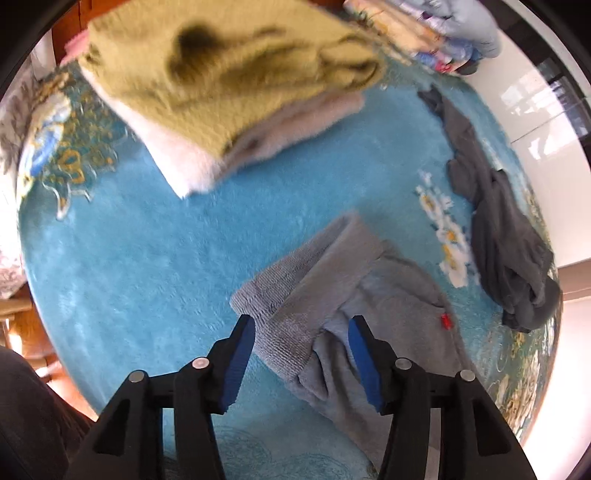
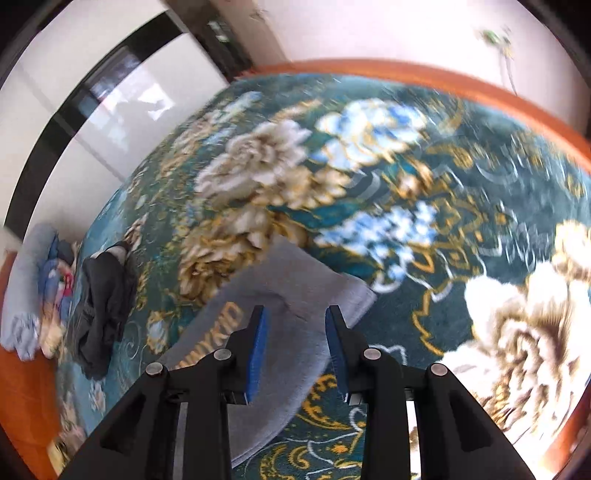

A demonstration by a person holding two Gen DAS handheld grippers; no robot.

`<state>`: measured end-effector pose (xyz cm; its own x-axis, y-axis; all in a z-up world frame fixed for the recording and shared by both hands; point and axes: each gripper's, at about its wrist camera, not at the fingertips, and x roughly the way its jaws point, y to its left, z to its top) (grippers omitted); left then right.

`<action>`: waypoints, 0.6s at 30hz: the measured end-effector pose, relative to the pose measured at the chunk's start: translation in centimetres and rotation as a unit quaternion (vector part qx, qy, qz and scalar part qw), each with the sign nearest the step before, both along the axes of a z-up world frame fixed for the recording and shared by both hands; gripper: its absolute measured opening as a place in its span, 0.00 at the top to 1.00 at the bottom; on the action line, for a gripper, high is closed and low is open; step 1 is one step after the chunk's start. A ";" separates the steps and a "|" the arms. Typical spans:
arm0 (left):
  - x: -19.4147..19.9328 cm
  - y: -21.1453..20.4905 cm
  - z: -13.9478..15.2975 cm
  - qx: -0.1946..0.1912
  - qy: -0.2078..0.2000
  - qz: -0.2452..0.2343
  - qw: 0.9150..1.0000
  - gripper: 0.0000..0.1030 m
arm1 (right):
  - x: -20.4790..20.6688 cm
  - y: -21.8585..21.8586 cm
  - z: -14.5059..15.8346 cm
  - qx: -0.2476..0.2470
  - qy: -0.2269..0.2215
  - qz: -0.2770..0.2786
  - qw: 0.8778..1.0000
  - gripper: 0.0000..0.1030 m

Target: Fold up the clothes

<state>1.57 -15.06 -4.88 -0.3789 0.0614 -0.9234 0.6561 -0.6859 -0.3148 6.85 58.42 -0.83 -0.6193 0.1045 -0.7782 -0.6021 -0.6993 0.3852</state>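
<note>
A grey sweatshirt (image 1: 347, 306) lies crumpled on the blue carpet (image 1: 147, 277), ribbed hem toward the middle, a small red tag on it. My left gripper (image 1: 301, 325) is open, its blue pads just above the hem, holding nothing. In the right wrist view the same grey garment (image 2: 284, 295), with gold lettering, lies flat on the flowered part of the carpet (image 2: 369, 166). My right gripper (image 2: 295, 314) is open above the cloth, holding nothing.
A stack of folded clothes, olive on top of grey and white (image 1: 229, 85), lies at the back. A dark grey garment (image 1: 506, 240) lies crumpled at the right, also seen in the right wrist view (image 2: 103, 302). A pile of colourful cloth (image 1: 443, 33) sits beyond. White wall and dark frame border the carpet.
</note>
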 end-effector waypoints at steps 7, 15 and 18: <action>0.2 3.9 0.7 0.013 0.048 -0.098 0.994 0.36 | -8.5 -14.8 0.6 0.044 -0.021 0.279 0.959 0.65; 1.4 4.2 0.3 0.005 0.072 -0.155 0.985 0.36 | -16.1 -33.0 -6.1 0.090 -0.101 0.494 0.859 0.65; 1.6 3.8 0.5 0.004 0.086 -0.160 0.983 0.36 | -17.2 -36.1 -7.3 0.138 -0.128 0.534 0.824 0.65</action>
